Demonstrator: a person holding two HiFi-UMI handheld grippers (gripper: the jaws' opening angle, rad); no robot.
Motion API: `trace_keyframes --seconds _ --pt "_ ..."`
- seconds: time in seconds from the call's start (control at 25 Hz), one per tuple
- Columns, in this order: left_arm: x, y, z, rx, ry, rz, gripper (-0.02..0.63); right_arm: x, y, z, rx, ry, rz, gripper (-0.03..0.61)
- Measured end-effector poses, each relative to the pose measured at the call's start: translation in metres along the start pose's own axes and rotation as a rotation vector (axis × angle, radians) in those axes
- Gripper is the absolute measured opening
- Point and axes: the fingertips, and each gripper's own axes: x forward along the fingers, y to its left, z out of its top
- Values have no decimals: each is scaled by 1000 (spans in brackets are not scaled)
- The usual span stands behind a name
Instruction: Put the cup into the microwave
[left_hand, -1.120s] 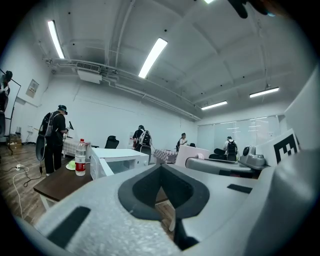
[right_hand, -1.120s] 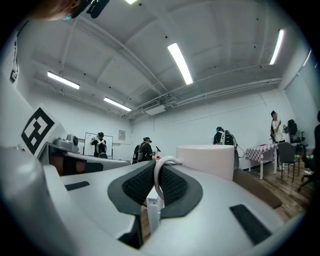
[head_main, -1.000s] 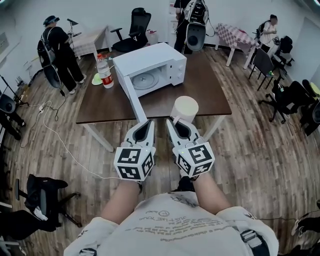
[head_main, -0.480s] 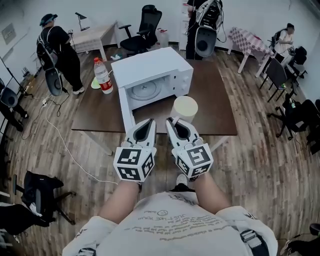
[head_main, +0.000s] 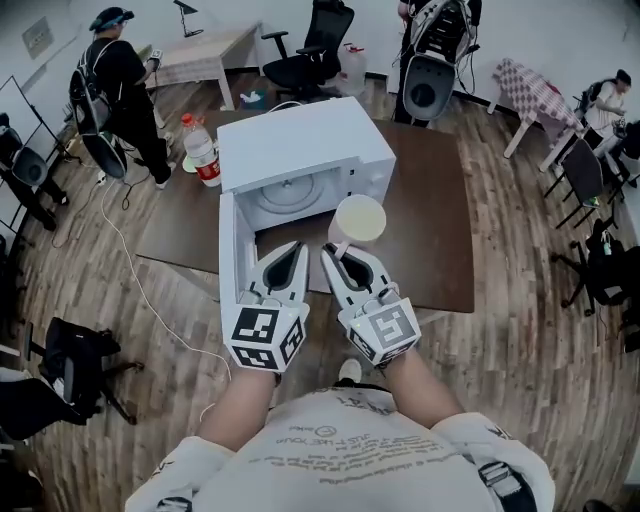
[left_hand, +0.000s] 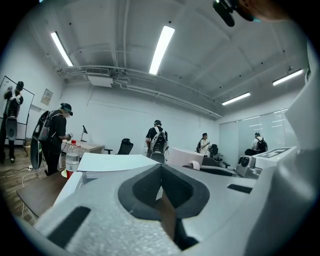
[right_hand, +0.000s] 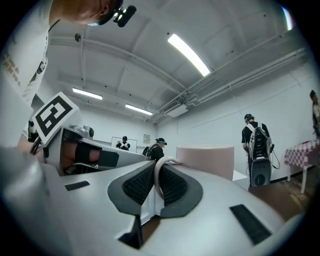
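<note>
My right hand-held gripper (head_main: 337, 253) pinches the handle of the cup (head_main: 357, 218) just ahead, before the open microwave (head_main: 300, 145), my left hand-held gripper (head_main: 289, 250) closed and empty; I judge that thin hold may let the cup swivel and clip the opening.

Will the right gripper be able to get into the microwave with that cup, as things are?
Likely yes: the microwave has its door swung open at the left, the right gripper holds the cup just before the opening, and nothing shows in between.
</note>
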Motion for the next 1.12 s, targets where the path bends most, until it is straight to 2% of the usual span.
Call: trace_keyframes --seconds 0.16,0.48,0.96,1.12 --pt "18 8 -3 -57 -7 68 14 13 -13 -12 14 5 123 31" --pt "31 34 -32 -100 31 173 14 45 -28 -55 67 44 228 31" --pt "53 87 -62 -83 30 309 14 105 -35 -136 71 150 289 32" --pt "65 100 -76 -69 42 299 14 128 -42 -159 79 170 292 32"
